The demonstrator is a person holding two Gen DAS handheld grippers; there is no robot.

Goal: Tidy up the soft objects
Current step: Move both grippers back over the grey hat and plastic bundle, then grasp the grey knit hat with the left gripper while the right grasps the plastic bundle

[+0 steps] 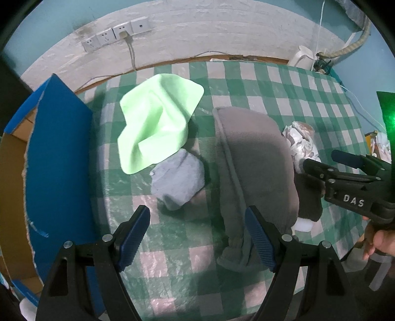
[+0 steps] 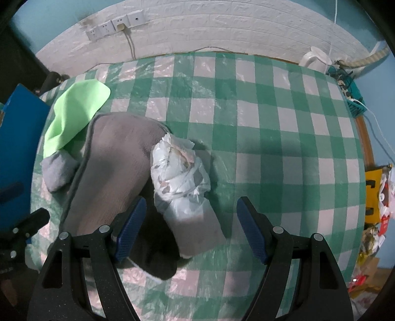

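A table [image 2: 271, 128] under a green-and-white checked plastic cloth stands against a white brick-patterned wall panel [image 2: 222, 27], with pale blue wall [image 1: 49, 22] above. A row of sockets [image 1: 116, 34] holds one plugged cable. The light is dim and greenish.

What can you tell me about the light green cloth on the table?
The light green cloth is thin, smooth fabric, lying crumpled with folds and a turned-up edge on the checked tablecloth, near the blue box flap. Its near corner overlaps a small grey bundle. In the right wrist view, the brownish-grey fleece lies against it. Neither hand-held gripper touches it.
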